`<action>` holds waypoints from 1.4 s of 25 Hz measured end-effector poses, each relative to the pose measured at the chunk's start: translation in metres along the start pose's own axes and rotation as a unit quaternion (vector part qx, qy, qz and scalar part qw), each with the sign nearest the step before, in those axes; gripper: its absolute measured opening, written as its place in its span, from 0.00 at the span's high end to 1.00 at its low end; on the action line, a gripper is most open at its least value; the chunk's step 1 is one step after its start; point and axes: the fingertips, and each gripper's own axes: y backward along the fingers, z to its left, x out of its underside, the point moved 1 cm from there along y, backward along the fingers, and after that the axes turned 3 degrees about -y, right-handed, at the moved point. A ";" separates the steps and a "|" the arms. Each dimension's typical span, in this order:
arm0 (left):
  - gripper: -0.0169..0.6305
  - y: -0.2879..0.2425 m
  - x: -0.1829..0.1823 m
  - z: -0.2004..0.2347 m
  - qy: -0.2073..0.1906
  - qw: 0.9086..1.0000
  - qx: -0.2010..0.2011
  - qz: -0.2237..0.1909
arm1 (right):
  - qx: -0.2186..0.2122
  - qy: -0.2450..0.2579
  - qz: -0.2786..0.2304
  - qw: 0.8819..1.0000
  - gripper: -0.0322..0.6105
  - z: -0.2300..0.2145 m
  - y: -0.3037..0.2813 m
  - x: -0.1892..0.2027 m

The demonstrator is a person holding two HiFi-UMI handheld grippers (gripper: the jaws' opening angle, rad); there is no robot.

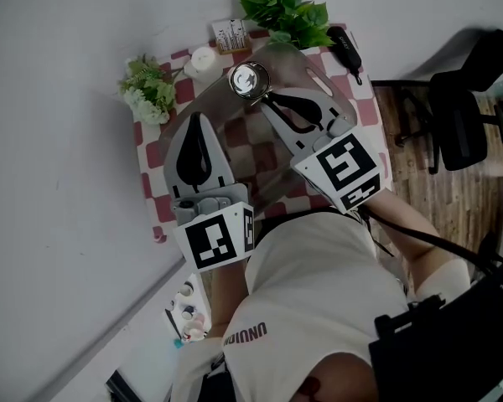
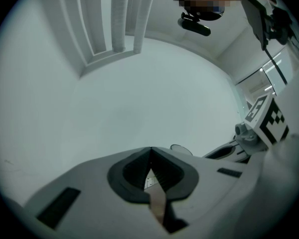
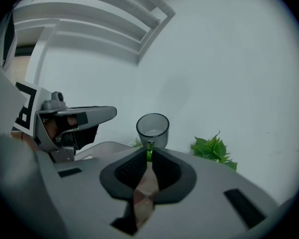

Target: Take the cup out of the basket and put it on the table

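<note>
A clear glass cup (image 1: 249, 79) hangs above the far part of the grey basket (image 1: 306, 61), which stands on the checkered table (image 1: 155, 203). My right gripper (image 1: 264, 99) is shut on it. In the right gripper view the cup (image 3: 152, 128) stands upright just past the jaw tips, with a small green part pinched between them. My left gripper (image 1: 196, 117) is over the basket's left side, shut, with nothing between its jaws. In the left gripper view only the cup's rim (image 2: 181, 148) peeks over the closed left gripper (image 2: 150, 151). The left gripper (image 3: 109, 112) shows side-on in the right gripper view.
At the table's far edge stand a leafy green plant (image 1: 289, 11), a small printed card (image 1: 230, 34) and a white candle (image 1: 203, 59). A white-flowered plant (image 1: 148, 89) sits at the left corner, a black remote (image 1: 346, 48) at the right. An office chair (image 1: 461, 115) stands beyond.
</note>
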 end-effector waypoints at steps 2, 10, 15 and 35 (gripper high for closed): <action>0.95 -0.003 -0.001 -0.004 -0.001 1.000 0.006 -0.001 | 0.009 0.001 -0.001 1.000 0.88 -0.005 0.004 0.000; 0.95 -0.013 -0.003 -0.023 0.000 0.999 0.033 -0.006 | 0.042 -0.006 -0.008 0.999 0.88 -0.022 0.019 0.004; 0.95 -0.017 -0.006 -0.036 0.000 0.999 0.052 -0.008 | 0.063 -0.012 -0.010 0.998 0.88 -0.033 0.031 0.005; 0.95 -0.027 -0.014 -0.087 0.003 0.993 0.117 -0.013 | 0.153 -0.033 -0.017 0.988 0.88 -0.073 0.084 0.018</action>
